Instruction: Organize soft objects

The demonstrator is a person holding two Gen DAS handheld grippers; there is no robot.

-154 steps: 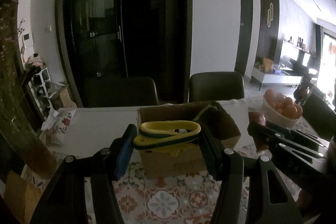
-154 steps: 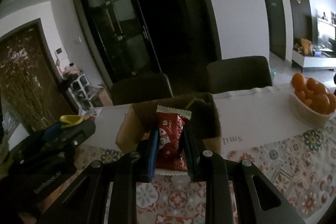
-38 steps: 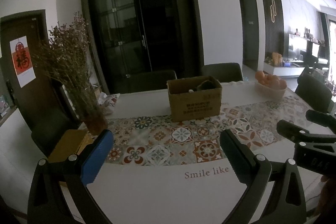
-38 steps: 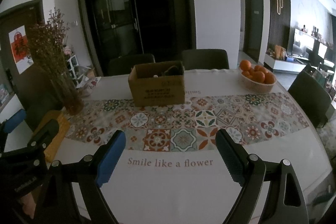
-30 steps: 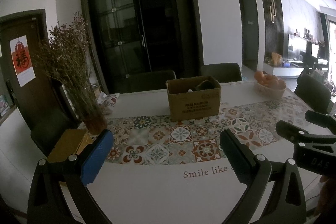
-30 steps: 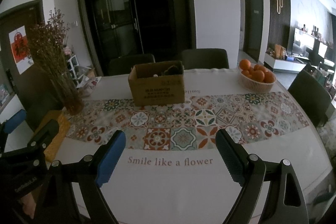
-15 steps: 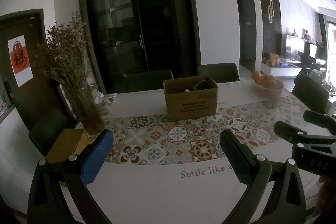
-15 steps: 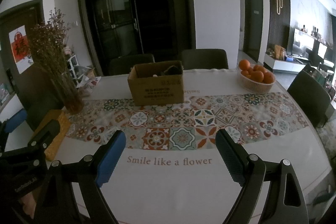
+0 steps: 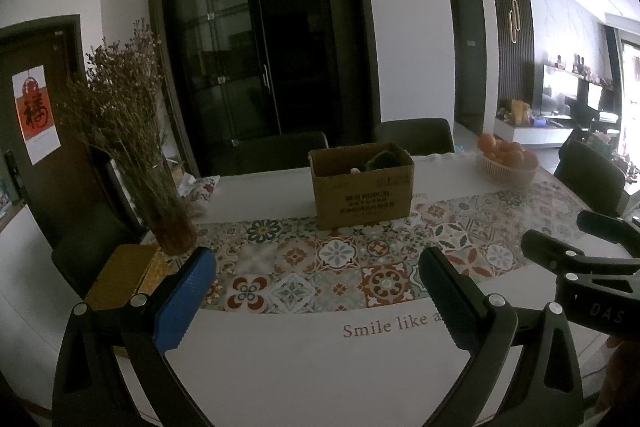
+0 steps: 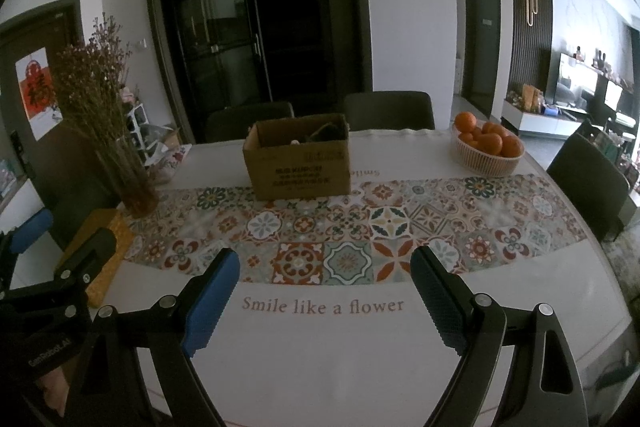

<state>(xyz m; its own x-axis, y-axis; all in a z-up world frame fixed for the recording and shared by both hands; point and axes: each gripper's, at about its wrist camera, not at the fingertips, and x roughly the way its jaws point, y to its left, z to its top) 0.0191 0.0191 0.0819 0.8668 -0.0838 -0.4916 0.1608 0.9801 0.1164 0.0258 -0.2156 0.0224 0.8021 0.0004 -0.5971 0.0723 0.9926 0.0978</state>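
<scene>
A brown cardboard box (image 9: 362, 187) (image 10: 298, 161) stands on the far middle of the table, on the patterned runner, with dark soft items showing over its rim. My left gripper (image 9: 316, 267) is open and empty, held over the near left part of the table, well short of the box. My right gripper (image 10: 324, 267) is also open and empty, above the "Smile like a flower" lettering. In the left wrist view the right gripper (image 9: 576, 247) shows at the right edge; in the right wrist view the left gripper (image 10: 60, 239) shows at the left edge.
A vase of dried flowers (image 9: 160, 195) (image 10: 124, 163) stands at the left. A yellow box (image 9: 120, 275) (image 10: 108, 247) lies near it. A basket of oranges (image 9: 506, 163) (image 10: 486, 147) sits at the far right. Dark chairs (image 10: 388, 111) line the far side of the table.
Five seconds ago both grippers were at the box, the left shut on a yellow-green item, the right on a red packet. Now both are open, empty and back. Over the last second nothing moved.
</scene>
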